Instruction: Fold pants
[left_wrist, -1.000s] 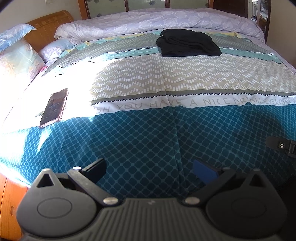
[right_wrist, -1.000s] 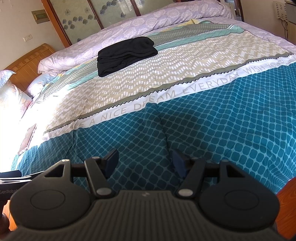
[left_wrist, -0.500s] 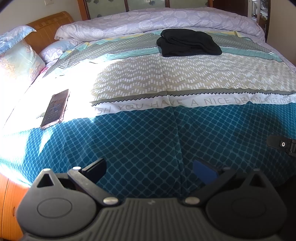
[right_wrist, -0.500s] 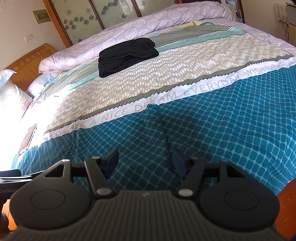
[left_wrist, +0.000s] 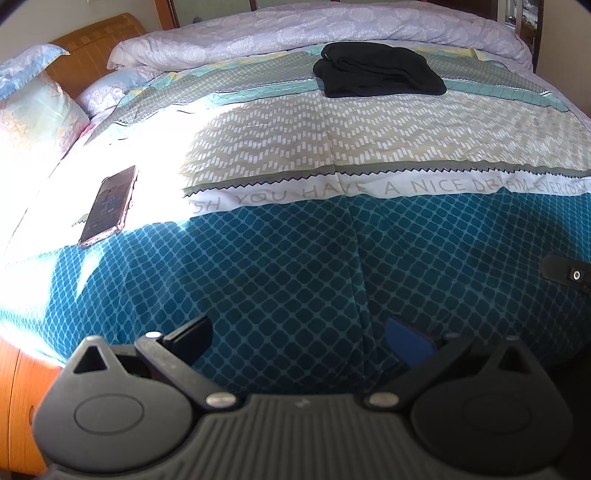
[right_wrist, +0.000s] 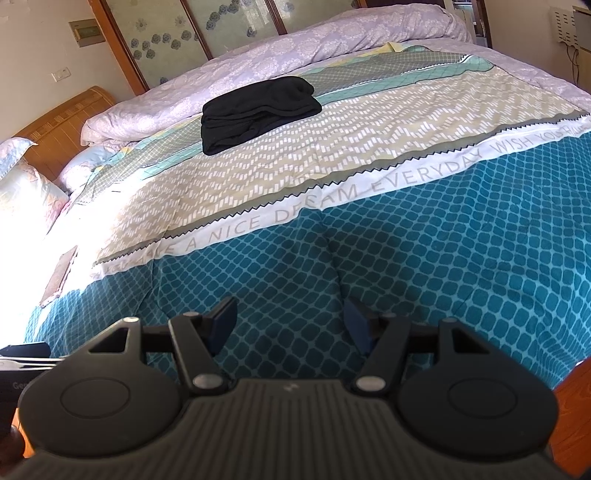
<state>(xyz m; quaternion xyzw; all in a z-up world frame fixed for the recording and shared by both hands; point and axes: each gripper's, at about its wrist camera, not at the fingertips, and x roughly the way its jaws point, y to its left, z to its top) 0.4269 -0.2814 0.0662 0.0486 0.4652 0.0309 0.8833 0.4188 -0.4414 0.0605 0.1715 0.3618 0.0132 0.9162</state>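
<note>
With my left gripper (left_wrist: 297, 338) and right gripper (right_wrist: 290, 319) both spread wide and empty over the teal quilt (left_wrist: 280, 266), the black pants (right_wrist: 255, 110), already bundled far off at twelve o'clock, could bunch under a long reach, and the phone (left_wrist: 109, 205) at ten o'clock could get knocked.

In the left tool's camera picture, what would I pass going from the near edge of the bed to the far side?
The open left tool → teal patterned quilt → white band of lettering → beige zigzag stripe → folded black pants → bunched lilac duvet.
</note>
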